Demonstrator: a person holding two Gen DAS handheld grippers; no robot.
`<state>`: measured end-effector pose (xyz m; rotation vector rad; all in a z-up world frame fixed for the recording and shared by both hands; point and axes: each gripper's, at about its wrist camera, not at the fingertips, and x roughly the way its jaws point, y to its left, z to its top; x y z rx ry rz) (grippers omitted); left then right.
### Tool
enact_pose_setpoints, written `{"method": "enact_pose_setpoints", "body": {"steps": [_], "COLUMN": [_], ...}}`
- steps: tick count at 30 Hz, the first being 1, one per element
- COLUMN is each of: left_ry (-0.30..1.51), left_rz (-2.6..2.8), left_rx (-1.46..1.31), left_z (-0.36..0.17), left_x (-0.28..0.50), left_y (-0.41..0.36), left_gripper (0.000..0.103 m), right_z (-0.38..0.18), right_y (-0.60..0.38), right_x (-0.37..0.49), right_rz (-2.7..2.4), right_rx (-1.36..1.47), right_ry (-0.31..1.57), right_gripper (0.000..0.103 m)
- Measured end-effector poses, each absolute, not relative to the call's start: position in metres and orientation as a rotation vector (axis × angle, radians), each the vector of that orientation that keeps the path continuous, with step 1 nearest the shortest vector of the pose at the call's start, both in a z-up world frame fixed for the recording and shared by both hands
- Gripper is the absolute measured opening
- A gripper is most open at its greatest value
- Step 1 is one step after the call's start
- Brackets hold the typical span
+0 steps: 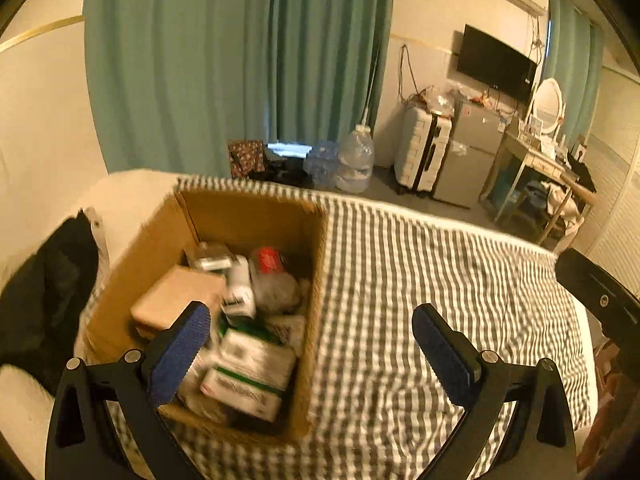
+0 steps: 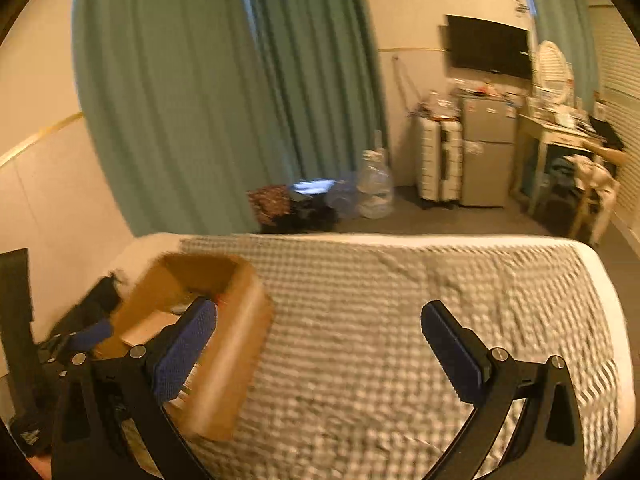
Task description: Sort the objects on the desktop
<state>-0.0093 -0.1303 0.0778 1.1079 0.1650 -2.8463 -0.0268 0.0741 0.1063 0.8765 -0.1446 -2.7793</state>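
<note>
The blue-padded fingers (image 1: 180,354) of the left gripper (image 1: 312,354) and of the right gripper (image 2: 318,350) are spread wide with nothing between them, both hanging over the grey-and-white checked bedcover (image 1: 440,280). The cardboard box (image 1: 256,216) sits on the cover's left part, under the left gripper's left finger, packed with white-and-green cartons (image 1: 252,376), a tan flat box (image 1: 176,300) and a red-topped item (image 1: 268,260). In the right wrist view, the box is blurred at the lower left.

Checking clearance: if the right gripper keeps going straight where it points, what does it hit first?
Probably the checked cloth: the open right gripper points down at bare cloth, with the box off to its left. Depth is unclear.
</note>
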Motion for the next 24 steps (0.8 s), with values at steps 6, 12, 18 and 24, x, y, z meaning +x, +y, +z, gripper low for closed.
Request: {"method": "enact_pose_setpoints", "body": {"steps": [6,12,18,24], "left_ry": [0.111,0.109,0.060,0.074], "left_rz": [-2.801,-2.821,-2.837,-2.811], "left_rx": [1.116,1.151,1.122,1.165], "left_z": [0.048,0.041,0.039,0.034], "left_x": [0.005,0.004,0.008,0.003], "left_y": [-0.108,-0.101,-0.096,-0.097], "left_gripper": [0.103,0.103,0.103,0.103], "right_z": [0.061,0.036,0.034,0.028], "right_y": [0.122,0.125,0.126,0.131], "right_x": [-0.011,-0.009,-0.016,-0.017], "right_rz": [-2.854,-2.812,-2.796,-2.795], "right_rx": [1.013,1.110,1.102,1.135], "right_ry": [-0.141,-0.083,-0.098,-0.130], "right_gripper": [0.103,0.103,0.103,0.103]}}
